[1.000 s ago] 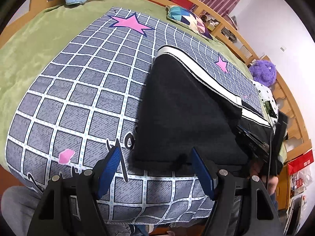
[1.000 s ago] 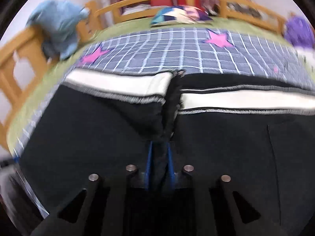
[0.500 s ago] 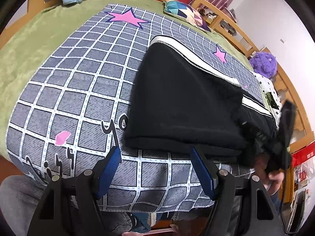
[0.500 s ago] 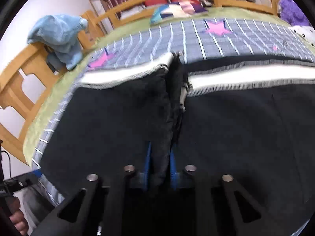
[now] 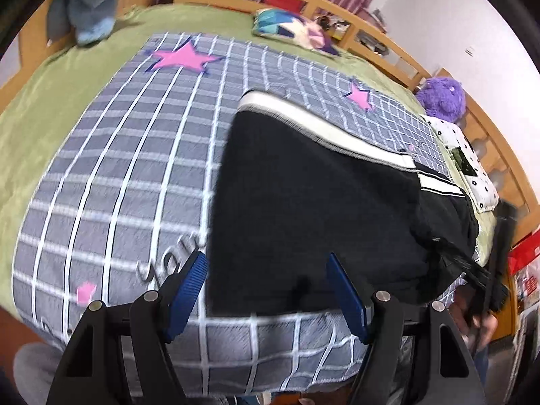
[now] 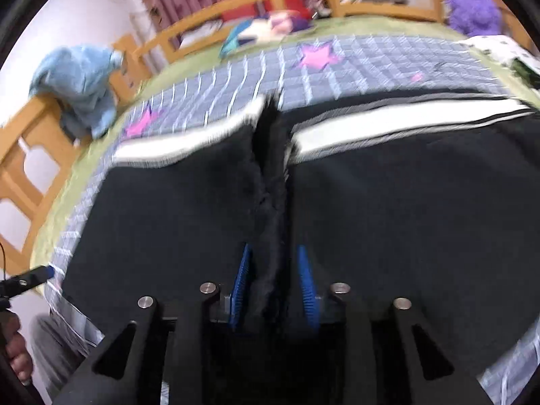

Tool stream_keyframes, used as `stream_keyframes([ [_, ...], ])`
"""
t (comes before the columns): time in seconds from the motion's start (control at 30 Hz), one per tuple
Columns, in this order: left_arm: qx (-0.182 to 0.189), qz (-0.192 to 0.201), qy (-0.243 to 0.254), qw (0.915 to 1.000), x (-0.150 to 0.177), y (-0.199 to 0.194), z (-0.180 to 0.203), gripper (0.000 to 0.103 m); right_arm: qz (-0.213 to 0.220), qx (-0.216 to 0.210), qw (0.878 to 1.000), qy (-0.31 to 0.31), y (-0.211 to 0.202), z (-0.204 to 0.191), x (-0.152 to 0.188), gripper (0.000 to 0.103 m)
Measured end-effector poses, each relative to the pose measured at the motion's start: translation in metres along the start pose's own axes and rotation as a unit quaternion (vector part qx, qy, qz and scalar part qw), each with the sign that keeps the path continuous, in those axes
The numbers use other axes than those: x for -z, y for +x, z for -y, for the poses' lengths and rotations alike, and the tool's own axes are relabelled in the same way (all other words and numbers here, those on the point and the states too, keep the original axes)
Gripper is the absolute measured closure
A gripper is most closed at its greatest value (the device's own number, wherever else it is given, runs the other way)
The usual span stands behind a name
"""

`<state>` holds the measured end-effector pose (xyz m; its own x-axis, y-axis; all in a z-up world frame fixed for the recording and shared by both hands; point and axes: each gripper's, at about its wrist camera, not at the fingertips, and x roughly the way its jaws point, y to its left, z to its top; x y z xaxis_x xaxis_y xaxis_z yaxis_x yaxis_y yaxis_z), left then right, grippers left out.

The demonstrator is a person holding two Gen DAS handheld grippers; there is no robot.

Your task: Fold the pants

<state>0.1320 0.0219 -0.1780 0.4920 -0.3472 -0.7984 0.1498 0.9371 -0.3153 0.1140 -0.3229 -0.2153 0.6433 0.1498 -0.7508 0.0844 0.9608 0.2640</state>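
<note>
Black pants (image 5: 303,202) with a white side stripe (image 5: 303,118) lie folded on the checked blanket. My left gripper (image 5: 266,258) hovers open over their near left corner, and its blue pads (image 5: 189,287) touch nothing. In the right wrist view the pants (image 6: 405,202) fill the foreground. A raised ridge of black cloth (image 6: 270,185) runs up between the blue pads of my right gripper (image 6: 275,249). Its jaws are opening, and the pads stand off the ridge on both sides.
The grey checked blanket (image 5: 135,168) with pink stars covers a green bed sheet (image 5: 50,101) inside a wooden rail (image 5: 371,30). A colourful pillow (image 5: 293,30), a purple plush toy (image 5: 442,98), a dotted white cloth (image 5: 472,168) and a blue garment (image 6: 81,81) lie around the edges.
My right gripper's pads, pinched on the ridge of black cloth before, have parted from it. Both grippers have shifted sideways. The left one stays open.
</note>
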Motion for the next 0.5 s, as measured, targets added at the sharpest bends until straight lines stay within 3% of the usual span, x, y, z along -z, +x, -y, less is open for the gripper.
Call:
stream_keyframes([
  [0.13, -0.017, -0.006, 0.029, 0.9994, -0.004, 0.016, 0.016, 0.031, 0.053, -0.039, 0.997, -0.031, -0.035, -0.022, 0.007, 0.064],
  [0.23, -0.047, -0.022, 0.053, 0.9972, 0.012, 0.037, 0.021, 0.031, 0.039, -0.052, 0.996, -0.062, -0.026, -0.037, 0.021, 0.064],
  [0.3, -0.07, -0.023, 0.09, 0.9933, 0.028, 0.048, 0.026, 0.029, 0.004, -0.035, 0.997, -0.074, -0.006, -0.036, 0.039, 0.064],
  [0.37, -0.08, -0.016, 0.11, 0.9906, 0.034, 0.046, 0.03, 0.028, 0.017, -0.032, 0.995, -0.088, -0.008, -0.035, 0.052, 0.064],
  [0.5, -0.045, -0.026, 0.086, 0.9949, 0.019, 0.035, 0.022, 0.028, 0.006, -0.036, 0.991, -0.128, -0.019, -0.044, 0.039, 0.064],
])
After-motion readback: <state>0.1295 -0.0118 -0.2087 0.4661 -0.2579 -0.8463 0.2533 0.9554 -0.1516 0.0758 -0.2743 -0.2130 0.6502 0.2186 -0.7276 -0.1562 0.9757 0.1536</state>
